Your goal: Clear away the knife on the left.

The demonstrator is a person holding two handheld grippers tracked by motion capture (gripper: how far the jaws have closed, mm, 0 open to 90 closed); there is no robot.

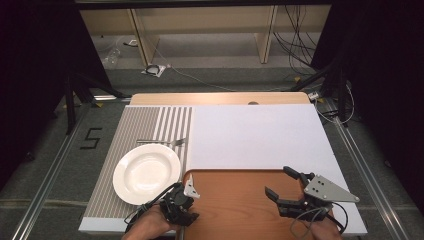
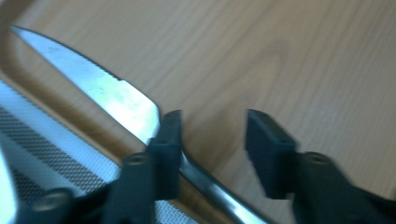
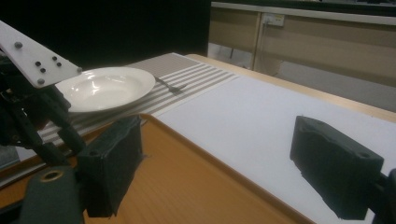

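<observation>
One plate (image 1: 146,173), one fork (image 1: 161,142), one knife (image 2: 112,100), one tray (image 1: 240,210), two claws.

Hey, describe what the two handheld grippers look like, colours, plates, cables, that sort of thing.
Both are black, skeletal tools with screws and pivots showing. The left gripper and the right gripper each end in two blocky black pads. Each carries a grey three-cornered plate with small dark dots on top, and a thin dark cable loops from the body. No sleeves are visible on the forearms.
</observation>
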